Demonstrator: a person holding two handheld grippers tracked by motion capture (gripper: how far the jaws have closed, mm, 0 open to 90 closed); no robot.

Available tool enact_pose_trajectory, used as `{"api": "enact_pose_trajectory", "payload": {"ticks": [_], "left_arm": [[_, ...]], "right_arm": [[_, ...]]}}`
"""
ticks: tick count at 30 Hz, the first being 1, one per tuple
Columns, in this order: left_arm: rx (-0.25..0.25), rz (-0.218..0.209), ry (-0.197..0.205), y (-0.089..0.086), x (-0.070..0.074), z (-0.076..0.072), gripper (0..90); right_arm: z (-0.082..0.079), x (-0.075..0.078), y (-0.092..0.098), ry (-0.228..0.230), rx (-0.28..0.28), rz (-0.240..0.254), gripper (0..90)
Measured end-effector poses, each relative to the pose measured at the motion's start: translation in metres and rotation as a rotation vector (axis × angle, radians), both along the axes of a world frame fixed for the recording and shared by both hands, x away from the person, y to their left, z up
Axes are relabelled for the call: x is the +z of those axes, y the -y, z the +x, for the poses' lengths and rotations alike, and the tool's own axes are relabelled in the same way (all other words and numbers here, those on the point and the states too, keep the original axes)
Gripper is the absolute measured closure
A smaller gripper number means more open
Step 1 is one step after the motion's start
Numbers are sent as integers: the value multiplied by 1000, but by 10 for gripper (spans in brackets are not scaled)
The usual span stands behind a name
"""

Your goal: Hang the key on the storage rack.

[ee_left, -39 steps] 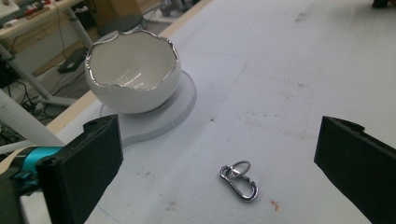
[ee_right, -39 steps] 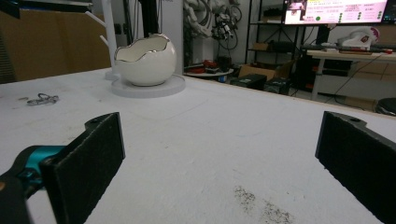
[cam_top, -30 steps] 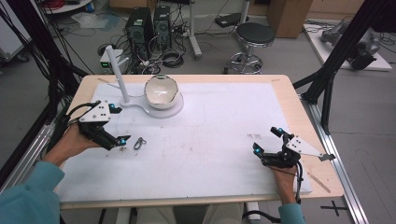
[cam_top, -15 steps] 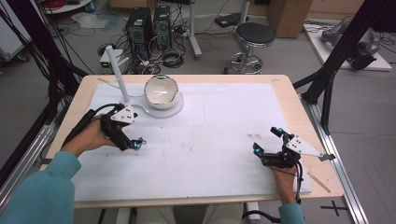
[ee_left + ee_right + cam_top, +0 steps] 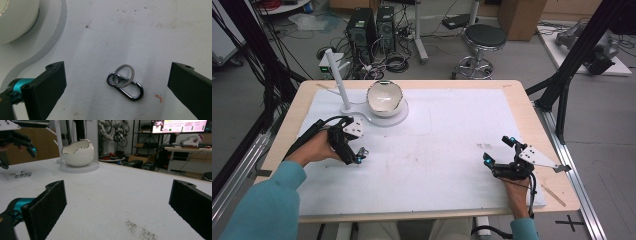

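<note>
White mat (image 5: pixel 447 150) lies bare around carabiner (image 5: pixel 125 82).

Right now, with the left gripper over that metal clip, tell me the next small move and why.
Probably lower the left gripper straight down and close on the carabiner clip. In the left gripper view its jaws stand wide open on either side of the clip, which lies flat and untouched on the white mat, roughly centred between them.

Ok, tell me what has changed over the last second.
The left gripper swung in from the table's left edge to poise over the metal clip with its key ring, jaws open on either side, nothing gripped yet. The clip, the egg-shaped bowl and the right gripper stayed put.
</note>
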State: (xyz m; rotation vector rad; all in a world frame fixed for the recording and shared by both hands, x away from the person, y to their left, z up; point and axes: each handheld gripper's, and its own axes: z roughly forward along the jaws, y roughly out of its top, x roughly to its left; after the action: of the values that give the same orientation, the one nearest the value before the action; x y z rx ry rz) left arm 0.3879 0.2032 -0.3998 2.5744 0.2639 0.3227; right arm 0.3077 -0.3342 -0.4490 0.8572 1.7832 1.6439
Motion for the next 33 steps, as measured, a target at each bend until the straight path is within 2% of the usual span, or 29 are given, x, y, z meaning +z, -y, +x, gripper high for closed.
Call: {"api": "enact_pose_trajectory", "payload": {"ticks": [4, 6, 8, 17, 20, 21, 25, 33], "left_arm": [[-12, 18, -18, 1, -3, 2, 61], [-11, 28, -34, 1, -4, 2, 150], [-5, 23, -38, 1, -6, 2, 150], [11, 55, -52, 0, -7, 4, 193], [-1, 64, -57, 1, -8, 3, 237], [-14, 80, -57, 1, -8, 4, 244], [-7, 90, -68, 3, -11, 4, 283], [0, 105, -60, 3, -12, 4, 400]], "right_arm": [[0, 0, 0, 0, 1, 0, 6], [0, 0, 0, 0, 1, 0, 6], [0, 0, 0, 0, 1, 0, 6], [0, 0, 0, -7, 2, 3, 6], [0, 0, 0, -8, 1, 4, 6], [0, 0, 0, -8, 2, 5, 6], [0, 0, 0, -8, 1, 5, 6], [0, 0, 1, -4, 2, 8, 6]]}}
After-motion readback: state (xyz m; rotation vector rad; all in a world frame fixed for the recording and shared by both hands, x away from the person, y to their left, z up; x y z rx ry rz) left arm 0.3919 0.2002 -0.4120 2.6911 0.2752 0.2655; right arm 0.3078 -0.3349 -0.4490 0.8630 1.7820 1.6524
